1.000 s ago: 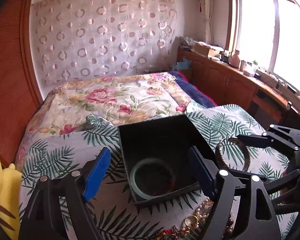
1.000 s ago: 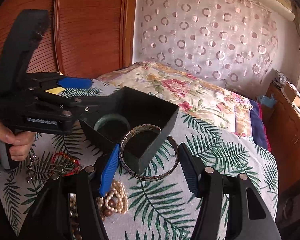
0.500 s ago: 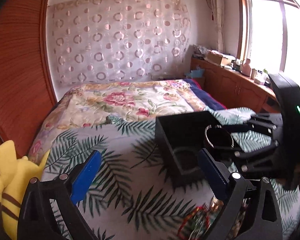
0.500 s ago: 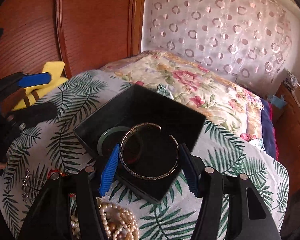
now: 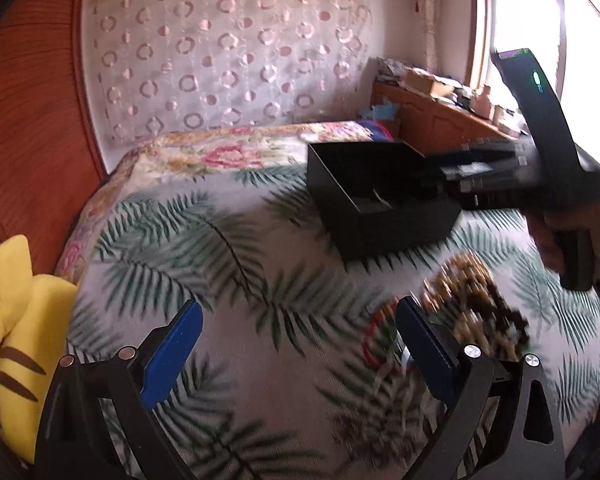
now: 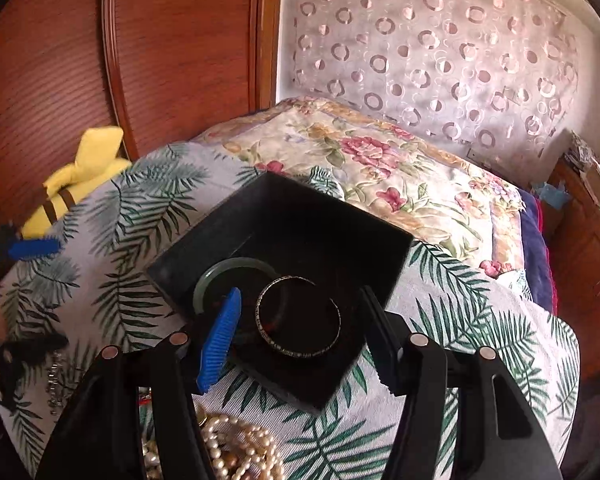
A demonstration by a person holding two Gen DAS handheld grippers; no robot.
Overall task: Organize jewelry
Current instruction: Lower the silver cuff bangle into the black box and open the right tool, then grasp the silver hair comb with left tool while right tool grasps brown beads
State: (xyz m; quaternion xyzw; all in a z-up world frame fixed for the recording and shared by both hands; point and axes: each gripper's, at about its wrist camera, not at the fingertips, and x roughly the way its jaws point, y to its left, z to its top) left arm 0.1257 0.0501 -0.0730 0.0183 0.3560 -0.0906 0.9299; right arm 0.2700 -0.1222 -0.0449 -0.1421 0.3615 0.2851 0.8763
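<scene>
**Bangle lying in the box, both grippers spread**

Bedroom, palm-leaf bedspread (image 5: 228, 264), wooden headboard and circle-patterned curtain behind.

Left wrist view: I read my left gripper (image 5: 298, 354) as spread wide with nothing between its blue pads; it hangs over bare bedspread. A black box (image 5: 384, 196) sits ahead and to the right, well apart from these fingers. My right gripper (image 5: 440, 178) reaches in over the box's right rim from the far side, its handle gripped by my right hand (image 5: 572, 240). A jewelry pile (image 5: 476, 304) of beads lies just right of the right-side finger, with a red cord bracelet (image 5: 374, 334) at its left edge. This part is motion-blurred and I cannot separate individual pieces. The box interior is too dark from here to identify its contents. A yellow plush toy (image 5: 18, 320) sits at the left edge, partly cut off.

Right wrist view: the right gripper (image 6: 300, 332) is released, fingers standing either side of a metal bangle (image 6: 298, 322) without touching it. The bangle lies inside the black box (image 6: 300, 216), overlapping a green jade bangle (image 6: 220, 276) to its left, which the blue pad partly hides. Pearl strands (image 6: 236, 450) show below, cut off by the frame and gripper body. At the far left a blue pad of the left gripper (image 6: 34, 248) is visible, blurred.
</scene>
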